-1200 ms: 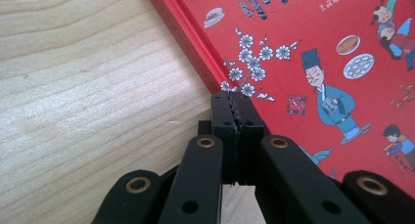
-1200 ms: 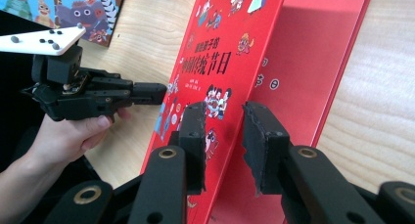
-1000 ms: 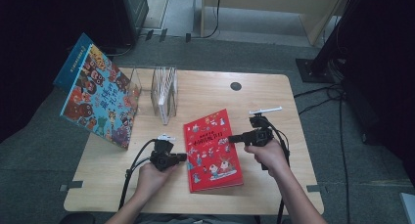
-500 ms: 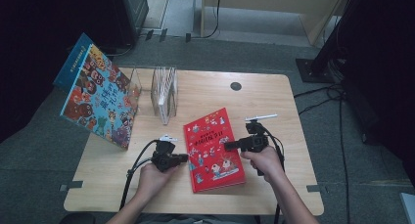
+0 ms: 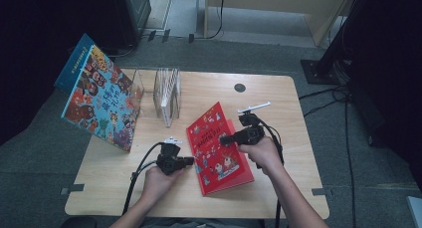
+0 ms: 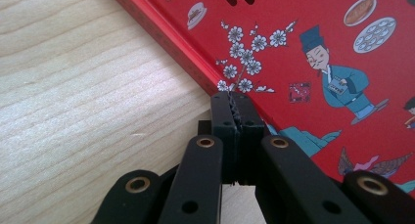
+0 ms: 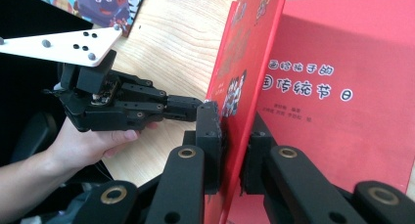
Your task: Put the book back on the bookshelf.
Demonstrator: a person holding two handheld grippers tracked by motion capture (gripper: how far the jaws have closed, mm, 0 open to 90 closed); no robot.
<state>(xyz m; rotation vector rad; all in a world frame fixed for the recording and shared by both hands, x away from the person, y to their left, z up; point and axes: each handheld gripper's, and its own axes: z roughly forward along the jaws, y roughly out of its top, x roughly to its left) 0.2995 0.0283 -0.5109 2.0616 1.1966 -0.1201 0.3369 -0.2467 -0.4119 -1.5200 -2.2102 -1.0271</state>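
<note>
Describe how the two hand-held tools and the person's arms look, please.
Both tools are black, with linked bars joined by brass-coloured rivets. The left tool trails a black cable and carries a small pale plate. The right tool bears a white plate with dark dots and its own black cable. The forearms are bare, without sleeves.

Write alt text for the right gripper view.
The right gripper has its two black jaws around the lifted front cover of a red picture book, exposing the red title page. Beyond it, the left gripper rests shut beside the book on the wooden table.
</note>
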